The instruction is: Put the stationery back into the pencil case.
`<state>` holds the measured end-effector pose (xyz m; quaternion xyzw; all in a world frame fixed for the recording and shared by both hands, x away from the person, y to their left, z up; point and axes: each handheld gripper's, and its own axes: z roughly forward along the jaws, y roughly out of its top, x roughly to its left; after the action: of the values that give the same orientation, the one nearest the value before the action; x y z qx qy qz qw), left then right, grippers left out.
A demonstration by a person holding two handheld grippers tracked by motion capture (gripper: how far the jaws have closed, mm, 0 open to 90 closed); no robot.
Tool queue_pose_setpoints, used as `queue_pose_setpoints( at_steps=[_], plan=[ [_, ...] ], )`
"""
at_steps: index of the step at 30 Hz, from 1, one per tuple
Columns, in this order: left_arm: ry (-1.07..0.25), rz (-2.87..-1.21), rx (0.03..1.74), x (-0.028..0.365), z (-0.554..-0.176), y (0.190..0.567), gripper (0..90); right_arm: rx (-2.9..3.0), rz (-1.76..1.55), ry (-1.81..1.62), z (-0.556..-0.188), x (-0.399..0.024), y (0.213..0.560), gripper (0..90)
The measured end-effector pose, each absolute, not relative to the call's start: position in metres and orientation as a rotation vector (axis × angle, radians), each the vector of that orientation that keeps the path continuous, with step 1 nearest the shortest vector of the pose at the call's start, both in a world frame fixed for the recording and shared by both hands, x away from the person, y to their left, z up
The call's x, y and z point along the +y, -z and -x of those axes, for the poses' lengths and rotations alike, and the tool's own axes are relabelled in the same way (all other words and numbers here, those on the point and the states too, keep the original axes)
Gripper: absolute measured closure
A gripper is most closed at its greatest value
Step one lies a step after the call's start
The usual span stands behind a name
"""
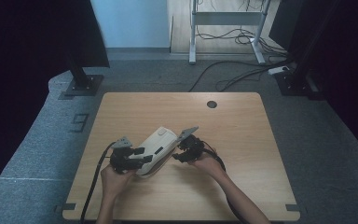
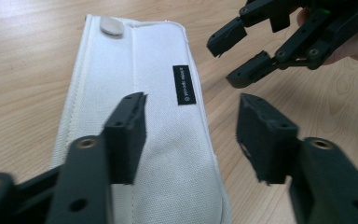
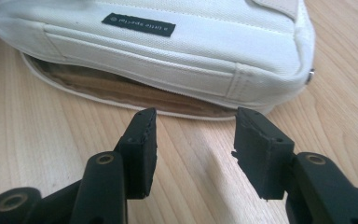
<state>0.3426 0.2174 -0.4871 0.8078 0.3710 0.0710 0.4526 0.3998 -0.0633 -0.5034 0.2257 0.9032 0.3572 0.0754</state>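
A white fabric pouch [image 1: 157,149] lies on the wooden table [image 1: 242,140] between the two grippers. The left gripper [image 2: 191,126] has its jaws spread wide, one finger [image 2: 128,135] over the pouch's top face, the other past its edge over bare wood, and whether they touch the fabric cannot be told. The right gripper [image 3: 193,140] also stands wide apart, gripping nothing, its fingertips [image 3: 142,135] just short of the pouch's partly unzipped side. A small black label [image 2: 184,84] sits ahead of the left fingers.

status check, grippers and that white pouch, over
Left gripper open over white pouch. Right gripper open, facing its gaping side. Pouch flat on table, ungripped. Nothing in the way.
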Motion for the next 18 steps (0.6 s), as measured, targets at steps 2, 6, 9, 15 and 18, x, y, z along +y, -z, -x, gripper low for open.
queue_pose_setpoints(
  at_steps=[2, 6, 9, 15, 18],
  plan=[
    [-0.196, -1.999, 0.919, 0.217, -0.342, 0.487, 33.5, 2.702, -0.685, -1.082, -0.399, -0.068, 0.502, 46.7],
    [-0.221, -2.019, 0.919, 0.217, -0.341, 0.487, 25.5, 2.679, -0.690, -1.092, -0.396, -0.077, 0.499, 40.2],
    [-0.241, -2.042, 0.916, 0.216, -0.340, 0.487, 24.3, 2.655, -0.688, -1.113, -0.393, -0.083, 0.496, 33.8],
    [-0.236, -2.057, 0.895, 0.216, -0.337, 0.485, 17.6, 2.611, -0.692, -1.144, -0.387, -0.097, 0.491, 23.9],
    [-0.262, -2.061, 0.879, 0.219, -0.335, 0.482, 15.3, 2.591, -0.704, -1.159, -0.384, -0.104, 0.488, 19.0]
  ],
)
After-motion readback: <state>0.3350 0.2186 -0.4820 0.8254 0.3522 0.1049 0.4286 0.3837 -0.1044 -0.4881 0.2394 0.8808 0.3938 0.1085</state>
